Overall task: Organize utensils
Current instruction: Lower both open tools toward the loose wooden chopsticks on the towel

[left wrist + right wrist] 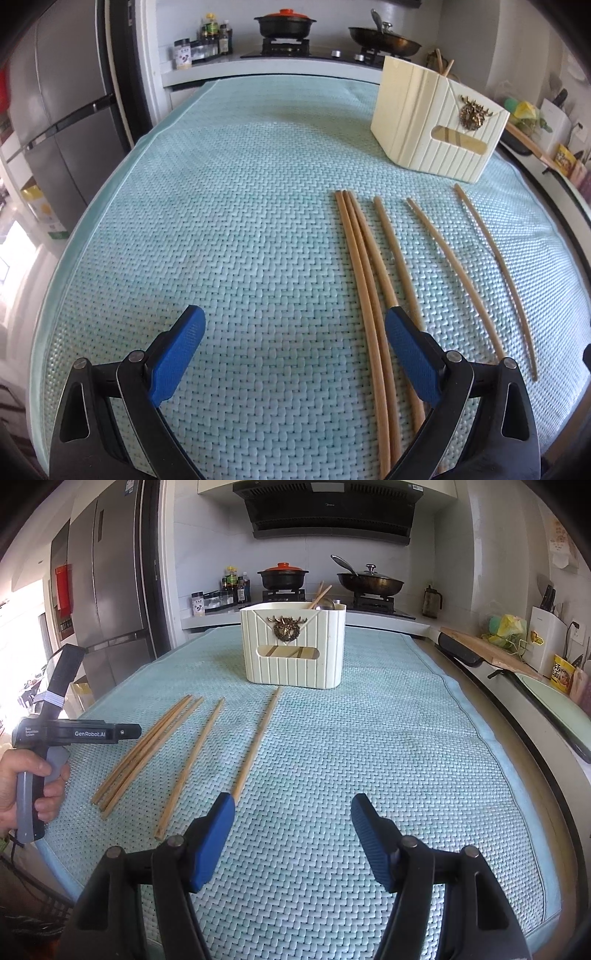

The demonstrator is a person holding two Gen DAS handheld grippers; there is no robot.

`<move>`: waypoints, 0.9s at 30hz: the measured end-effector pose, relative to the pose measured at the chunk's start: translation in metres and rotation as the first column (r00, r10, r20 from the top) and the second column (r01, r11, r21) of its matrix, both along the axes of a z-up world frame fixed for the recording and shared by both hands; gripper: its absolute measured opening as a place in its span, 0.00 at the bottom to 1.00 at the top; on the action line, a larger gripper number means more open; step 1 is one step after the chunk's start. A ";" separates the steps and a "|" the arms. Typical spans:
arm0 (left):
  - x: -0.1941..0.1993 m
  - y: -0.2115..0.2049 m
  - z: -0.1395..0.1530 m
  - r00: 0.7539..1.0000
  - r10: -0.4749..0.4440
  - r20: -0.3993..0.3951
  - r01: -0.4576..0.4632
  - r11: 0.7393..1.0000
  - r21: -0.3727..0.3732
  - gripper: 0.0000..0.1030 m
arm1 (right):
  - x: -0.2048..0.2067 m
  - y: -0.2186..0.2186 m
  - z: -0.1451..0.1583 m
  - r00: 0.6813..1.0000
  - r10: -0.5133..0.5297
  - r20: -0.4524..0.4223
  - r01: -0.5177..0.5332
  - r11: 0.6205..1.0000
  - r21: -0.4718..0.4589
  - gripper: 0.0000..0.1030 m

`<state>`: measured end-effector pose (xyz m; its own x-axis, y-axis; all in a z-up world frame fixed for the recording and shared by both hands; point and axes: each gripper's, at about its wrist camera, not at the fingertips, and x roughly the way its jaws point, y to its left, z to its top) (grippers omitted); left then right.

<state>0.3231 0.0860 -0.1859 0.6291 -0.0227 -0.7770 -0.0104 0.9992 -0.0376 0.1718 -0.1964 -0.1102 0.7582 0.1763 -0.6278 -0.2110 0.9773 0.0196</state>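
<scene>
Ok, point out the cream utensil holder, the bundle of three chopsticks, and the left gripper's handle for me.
cream utensil holder (293, 648), right wrist view, ribbed front wall.
bundle of three chopsticks (360, 266), left wrist view, middle of the shafts.
left gripper's handle (31, 794), right wrist view, grey grip inside the hand.

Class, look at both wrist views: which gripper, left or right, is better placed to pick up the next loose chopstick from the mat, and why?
Probably the left gripper: it is open and its right finger lies over the bundled chopsticks. The right gripper, also open, faces bare mat, with only one chopstick at its left finger.
</scene>
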 end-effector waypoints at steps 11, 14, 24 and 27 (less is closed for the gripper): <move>0.005 0.005 -0.006 0.999 0.013 -0.029 -0.014 1.000 -0.009 0.95 | 0.003 -0.003 -0.003 1.000 0.002 -0.013 -0.002 1.000 0.013 0.65; 0.008 0.005 -0.006 0.999 0.008 -0.032 -0.008 1.000 -0.004 0.95 | 0.005 -0.003 -0.004 1.000 0.000 -0.016 0.000 1.000 0.016 0.65; 0.025 0.003 -0.010 0.999 -0.003 -0.053 0.005 0.999 0.040 0.95 | 0.019 -0.003 -0.008 0.996 0.025 -0.080 -0.021 0.998 0.051 0.65; 0.035 0.003 -0.009 0.998 -0.012 -0.065 0.014 0.999 0.038 0.95 | 0.037 0.002 -0.011 0.991 0.051 -0.125 -0.041 0.996 0.083 0.65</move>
